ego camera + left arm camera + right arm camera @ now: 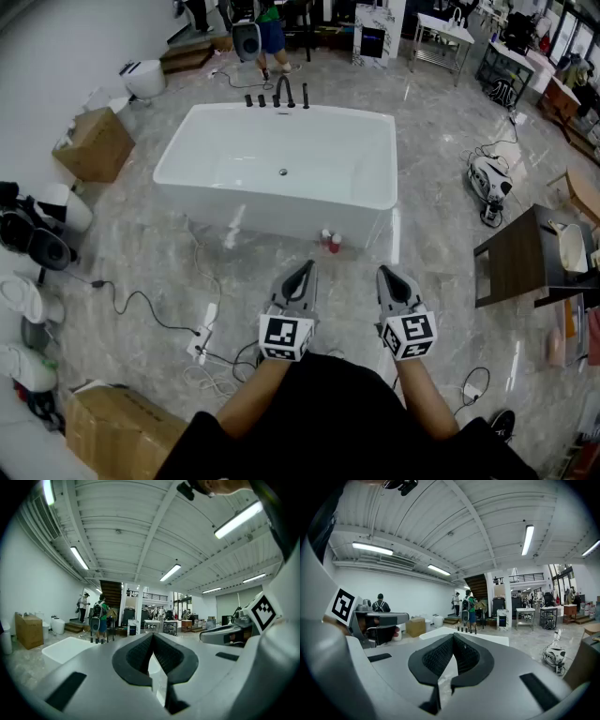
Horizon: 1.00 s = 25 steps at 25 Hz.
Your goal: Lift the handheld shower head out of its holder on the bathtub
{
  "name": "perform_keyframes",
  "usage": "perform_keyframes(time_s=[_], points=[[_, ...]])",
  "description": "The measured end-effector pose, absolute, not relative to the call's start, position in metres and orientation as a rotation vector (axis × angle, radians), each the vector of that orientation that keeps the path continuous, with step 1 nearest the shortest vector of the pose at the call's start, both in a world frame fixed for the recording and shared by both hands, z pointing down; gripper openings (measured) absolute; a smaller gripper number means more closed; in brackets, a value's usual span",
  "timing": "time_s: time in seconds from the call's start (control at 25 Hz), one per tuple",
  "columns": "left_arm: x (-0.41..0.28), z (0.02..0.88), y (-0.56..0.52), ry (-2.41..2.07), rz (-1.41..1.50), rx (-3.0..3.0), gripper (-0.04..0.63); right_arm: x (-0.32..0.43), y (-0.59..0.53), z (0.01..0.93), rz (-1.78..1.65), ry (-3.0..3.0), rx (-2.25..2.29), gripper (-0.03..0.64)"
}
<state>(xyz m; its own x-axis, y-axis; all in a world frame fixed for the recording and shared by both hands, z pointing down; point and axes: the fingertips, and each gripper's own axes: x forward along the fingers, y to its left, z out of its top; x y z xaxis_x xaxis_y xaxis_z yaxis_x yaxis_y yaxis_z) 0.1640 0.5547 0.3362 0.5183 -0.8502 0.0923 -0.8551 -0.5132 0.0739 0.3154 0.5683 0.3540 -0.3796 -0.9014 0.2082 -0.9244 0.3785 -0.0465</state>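
Both grippers level over the floor, short of the bathtub (pixel 202 192). Left gripper (pixel 307 268) is pressed together and empty, right gripper (pixel 385 274) the same. On the far rim stand dark fittings (pixel 281 94); the handheld shower head among them is too small to single out.

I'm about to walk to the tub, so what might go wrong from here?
Cables and a power strip lie on the floor toward the bathtub: a trip risk. The black fittings stand on its far rim, a long lean across. Left claw and right claw are shut; open one first.
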Motion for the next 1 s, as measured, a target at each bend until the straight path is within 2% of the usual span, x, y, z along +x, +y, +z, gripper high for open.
perform_keyframes(time_s=[1.0], points=[[0.178,0.348,0.556,-1.381,0.042,2.673,-0.003,0.338,0.574,0.351,0.242,-2.535,1.747,-0.002]])
